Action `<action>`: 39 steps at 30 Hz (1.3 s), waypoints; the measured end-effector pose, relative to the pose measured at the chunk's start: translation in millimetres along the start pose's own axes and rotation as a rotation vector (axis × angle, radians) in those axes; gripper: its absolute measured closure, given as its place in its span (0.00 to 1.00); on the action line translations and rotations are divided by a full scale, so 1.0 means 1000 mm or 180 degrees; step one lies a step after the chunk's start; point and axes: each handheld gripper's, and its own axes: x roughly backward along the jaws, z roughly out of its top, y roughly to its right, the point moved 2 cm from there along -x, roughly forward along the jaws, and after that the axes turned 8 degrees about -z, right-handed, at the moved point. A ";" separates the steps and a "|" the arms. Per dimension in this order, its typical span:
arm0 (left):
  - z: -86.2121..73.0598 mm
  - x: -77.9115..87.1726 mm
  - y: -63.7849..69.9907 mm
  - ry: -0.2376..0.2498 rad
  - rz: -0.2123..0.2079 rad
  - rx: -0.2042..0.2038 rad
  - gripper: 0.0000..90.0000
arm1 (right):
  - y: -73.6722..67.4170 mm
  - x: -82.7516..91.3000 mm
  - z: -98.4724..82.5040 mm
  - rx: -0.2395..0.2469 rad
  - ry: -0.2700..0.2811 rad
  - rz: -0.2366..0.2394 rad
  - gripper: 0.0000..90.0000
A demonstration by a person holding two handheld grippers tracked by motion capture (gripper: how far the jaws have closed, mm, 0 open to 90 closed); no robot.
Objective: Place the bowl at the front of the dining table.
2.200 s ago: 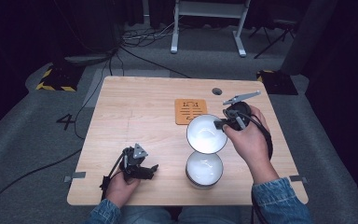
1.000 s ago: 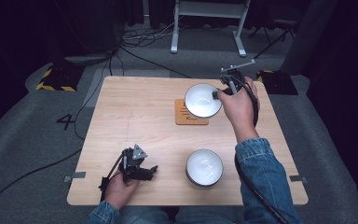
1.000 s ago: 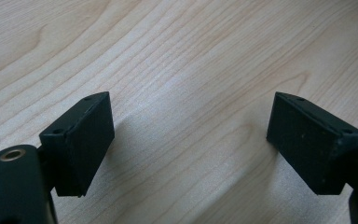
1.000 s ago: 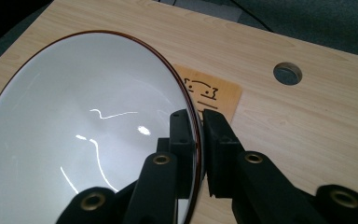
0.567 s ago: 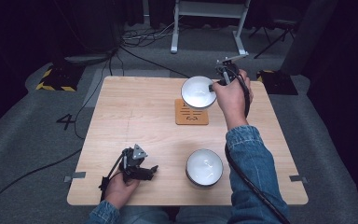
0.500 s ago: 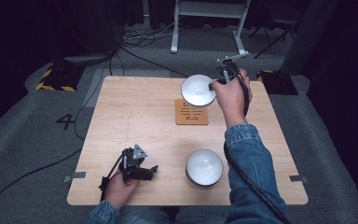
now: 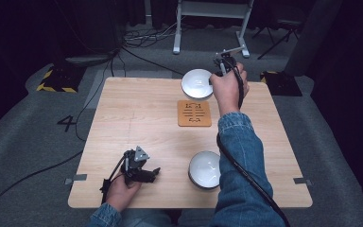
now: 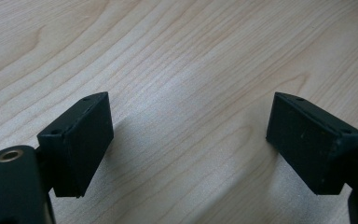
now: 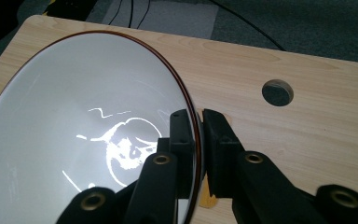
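My right gripper (image 7: pixel 216 74) is at the far edge of the table, shut on the rim of a white bowl (image 7: pixel 196 83) with a thin brown edge. In the right gripper view the jaws pinch that rim (image 9: pixel 193 126), one pad inside the bowl (image 9: pixel 88 135) and one outside. A second white bowl (image 7: pixel 204 169) stands near the front edge beside the right forearm. My left gripper (image 7: pixel 155 173) rests on the table at the front left, open. In the left gripper view its jaws stand wide apart over bare wood (image 8: pixel 186 116).
An orange-brown square coaster (image 7: pixel 194 113) lies on the wooden table (image 7: pixel 137 118) just in front of the held bowl. A round hole (image 9: pixel 278 92) is cut in the tabletop near the far edge. A white stand and cables lie on the floor beyond.
The right hand has carried the bowl away from over the coaster toward the table's far edge and a little left. The left gripper has stayed put.
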 end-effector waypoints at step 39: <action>0.001 -0.001 -0.001 0.0002 -0.0017 -0.0007 0.16 | -0.025 -0.072 0.020 -0.0019 -0.0218 -0.0201 0.92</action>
